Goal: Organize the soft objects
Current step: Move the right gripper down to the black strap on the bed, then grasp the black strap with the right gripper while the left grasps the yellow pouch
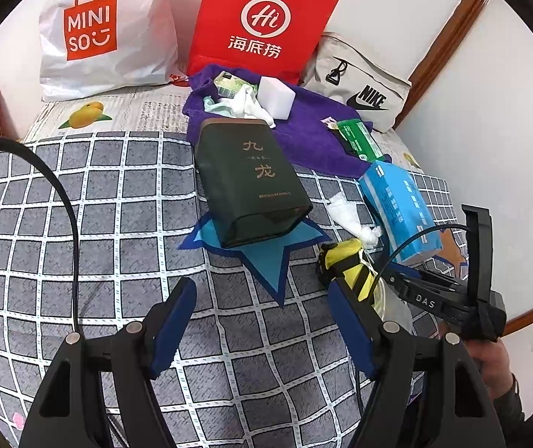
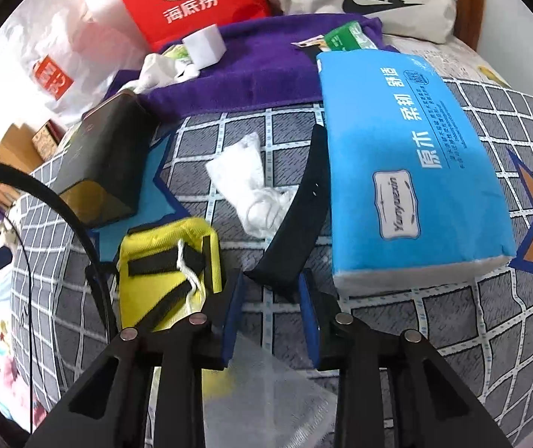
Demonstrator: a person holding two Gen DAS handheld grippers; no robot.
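My left gripper (image 1: pixel 262 321) is open and empty above the checked bedspread (image 1: pixel 79 224), short of an open dark green box (image 1: pixel 251 183) lying on its side. My right gripper (image 2: pixel 270 310) has its jaws around the near end of a black strap (image 2: pixel 300 209); whether they pinch it is unclear. A yellow pouch (image 2: pixel 165 272) lies just left of it, also in the left wrist view (image 1: pixel 348 261). A blue tissue pack (image 2: pixel 412 164) lies to the right. A crumpled white cloth (image 2: pixel 251 186) lies ahead. A purple towel (image 2: pixel 251 74) lies further back.
At the back stand a white Miniso bag (image 1: pixel 98 33), a red paper bag (image 1: pixel 262 26) and a beige Nike bag (image 1: pixel 363 86). On the towel lie a white block (image 1: pixel 275 99), white cloth (image 1: pixel 247 106) and a green packet (image 1: pixel 359 142). A clear plastic sheet (image 2: pixel 266 384) lies under the right gripper.
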